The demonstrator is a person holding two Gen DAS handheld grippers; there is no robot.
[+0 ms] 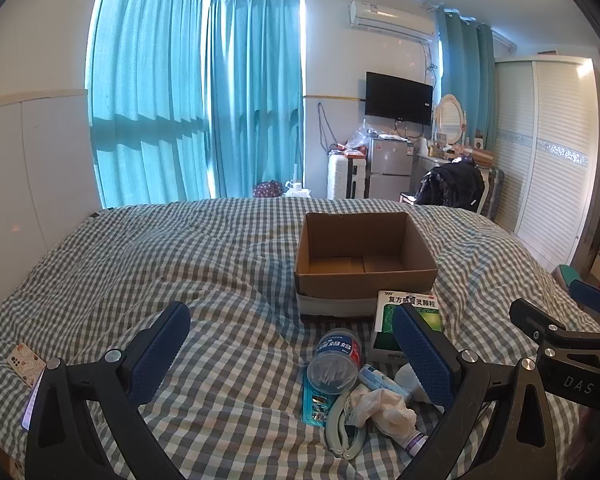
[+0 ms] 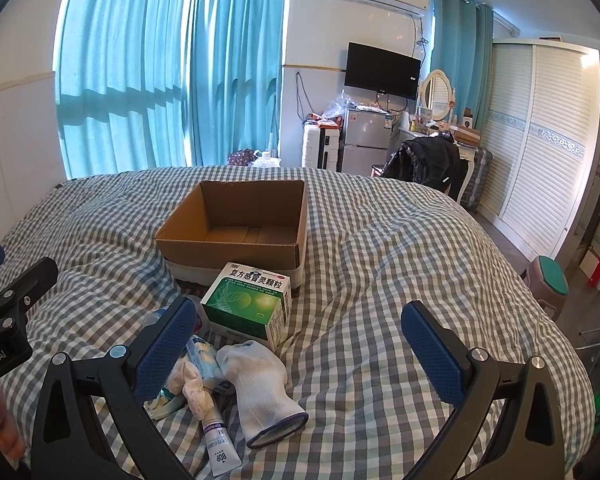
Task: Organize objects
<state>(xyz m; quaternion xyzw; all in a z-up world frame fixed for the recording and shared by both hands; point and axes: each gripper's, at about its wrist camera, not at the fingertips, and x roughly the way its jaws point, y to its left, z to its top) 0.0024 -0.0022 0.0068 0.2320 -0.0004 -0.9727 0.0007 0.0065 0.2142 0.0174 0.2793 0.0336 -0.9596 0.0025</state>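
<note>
Left wrist view shows the left gripper [image 1: 296,354] with its blue pads spread wide and nothing between them but bedding. A small pile lies on the checked bedspread [image 1: 140,264] by the right-hand pad: a clear round tub [image 1: 334,362] on its side, a crumpled white cloth [image 1: 384,402], pale clippers [image 1: 342,432] and a green-and-white medicine box [image 1: 410,310], partly hidden by that pad. Behind stands the open cardboard box [image 1: 366,256], empty. Right wrist view has the right gripper [image 2: 300,340] equally wide, holding nothing; a white sock [image 2: 262,388] and a tube [image 2: 220,446] lie just inside its left-hand pad, which covers the tub. Items under the cloth are hard to make out.
</note>
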